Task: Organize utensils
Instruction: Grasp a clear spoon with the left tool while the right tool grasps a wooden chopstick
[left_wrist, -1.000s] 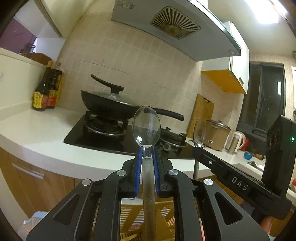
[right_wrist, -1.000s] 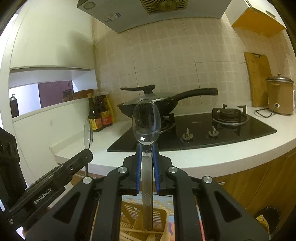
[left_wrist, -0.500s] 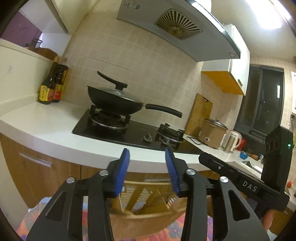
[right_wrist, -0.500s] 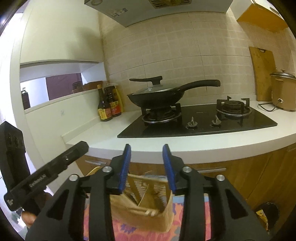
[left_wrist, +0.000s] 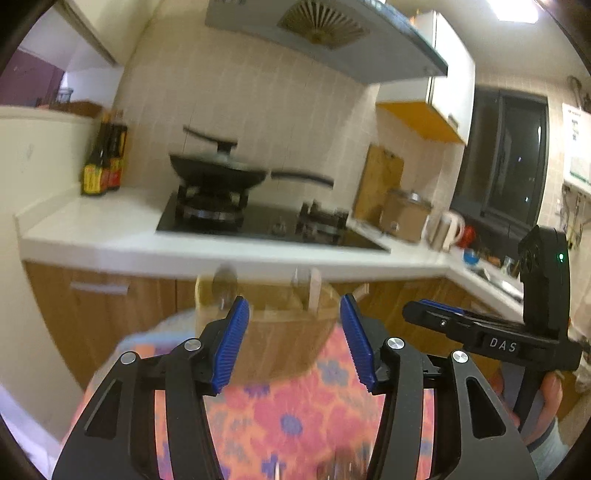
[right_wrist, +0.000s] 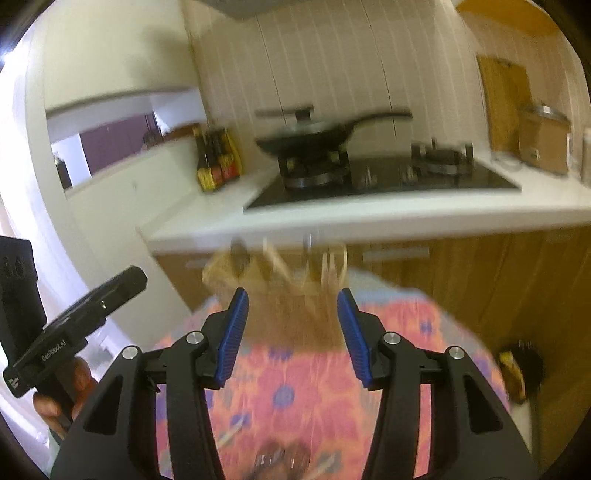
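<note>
Blurry kitchen, tan tiled wall (left_wrist: 258, 103), white counter (left_wrist: 110, 229), black stove (left_wrist: 266, 221) with a black pan (left_wrist: 218, 173), brown cupboards (right_wrist: 517, 280), dark window (left_wrist: 506, 158), bright ceiling light (left_wrist: 513, 9)

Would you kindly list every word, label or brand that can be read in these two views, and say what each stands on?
"DAS": side of the right gripper.
"GenRobot.AI": side of the left gripper.
Sauce bottles: labels too blurred.
Wall notice: too small.
</note>
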